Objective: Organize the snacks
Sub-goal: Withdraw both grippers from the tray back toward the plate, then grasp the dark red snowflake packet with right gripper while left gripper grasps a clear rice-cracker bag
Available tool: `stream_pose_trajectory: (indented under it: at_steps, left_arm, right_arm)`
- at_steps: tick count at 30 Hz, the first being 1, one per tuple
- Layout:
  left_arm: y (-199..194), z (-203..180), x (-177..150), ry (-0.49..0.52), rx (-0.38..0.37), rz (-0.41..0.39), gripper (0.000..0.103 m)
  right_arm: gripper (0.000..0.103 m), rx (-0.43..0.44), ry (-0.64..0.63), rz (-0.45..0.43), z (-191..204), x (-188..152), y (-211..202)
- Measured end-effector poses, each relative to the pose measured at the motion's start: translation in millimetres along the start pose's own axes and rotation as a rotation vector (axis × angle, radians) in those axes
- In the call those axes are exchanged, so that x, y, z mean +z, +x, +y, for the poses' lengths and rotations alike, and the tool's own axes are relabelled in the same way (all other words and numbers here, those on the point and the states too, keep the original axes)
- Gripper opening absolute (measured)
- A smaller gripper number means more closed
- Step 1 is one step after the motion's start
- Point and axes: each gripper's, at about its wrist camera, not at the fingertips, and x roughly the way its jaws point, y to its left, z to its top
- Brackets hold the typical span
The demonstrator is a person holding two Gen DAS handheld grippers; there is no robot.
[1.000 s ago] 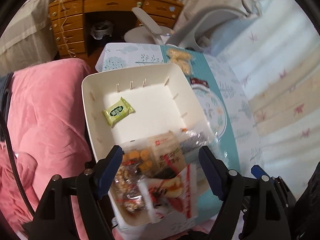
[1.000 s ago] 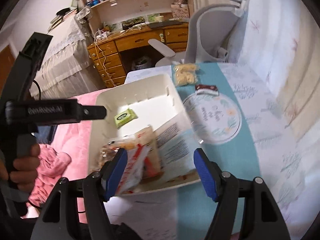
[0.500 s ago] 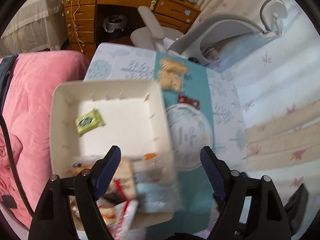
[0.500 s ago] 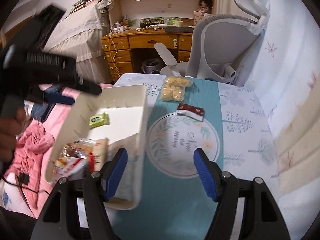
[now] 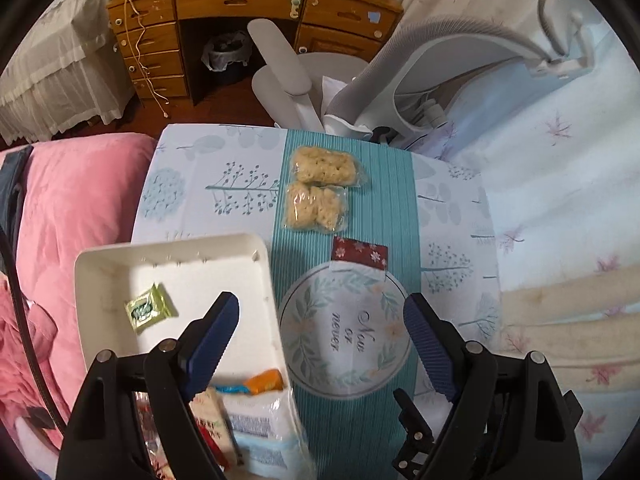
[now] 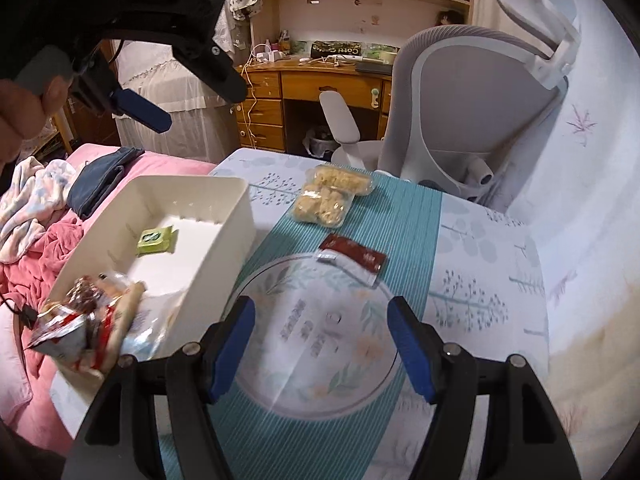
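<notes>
Left gripper (image 5: 322, 338): fingers released, nothing between them. The log-settled motion applies: the jaws have just been opening. It hangs over the right wall of the bin and the left edge of the placemat disc.
Right gripper (image 6: 320, 344): fingers released and empty, above the printed disc.
Left hand (image 6: 18, 110): seen at 10 o'clock in the right wrist view, gripping the handle of the left tool.
White bin (image 5: 262, 276): on the worktop (image 5: 224, 184) at its left edge, beside the pink bedding (image 5: 76, 192). Open top, slotted inner walls.
Green packet (image 5: 150, 311): lies alone on the bin floor, toward the far left part, at 10 o'clock from the left gripper.
Snack pile (image 6: 86, 320): several wrapped snacks heaped at the near end of the bin; red-and-white wrappers, a clear bag, an orange piece. Motion blur hides the details.
Rice-cake packs (image 5: 320, 186): two clear packs touching each other on the teal runner (image 5: 384, 200), at 12 o'clock from both grippers, outside the bin.
Dark red sachet (image 5: 359, 253): on the runner, touching the far rim of the round printed disc (image 5: 348, 344), between the rice-cake packs and the grippers.
Chair (image 6: 476, 120): grey, at the far end of the worktop.
Desk (image 5: 248, 4): wooden, with drawers, at 12 o'clock beyond the worktop.
</notes>
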Motion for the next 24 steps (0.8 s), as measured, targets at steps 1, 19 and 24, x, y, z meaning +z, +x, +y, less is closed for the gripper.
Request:
stream_pose_trajectory:
  at_steps: [1,19,24]
  left_arm:
    - [7,-3,6,-0.004,0.005,0.018,0.083]
    - [150,-17,89,-0.062,0.075,0.212,0.083]
    - [189,-18,103,-0.061,0.122,0.262,0.083]
  right_arm:
    - [0.069,0.004,-0.002,-0.004,-3,2,6]
    - [0.069,0.003,-0.060,-0.079,-29,23,131]
    - [0.069,0.020,-0.065,-0.043,-31,18,160]
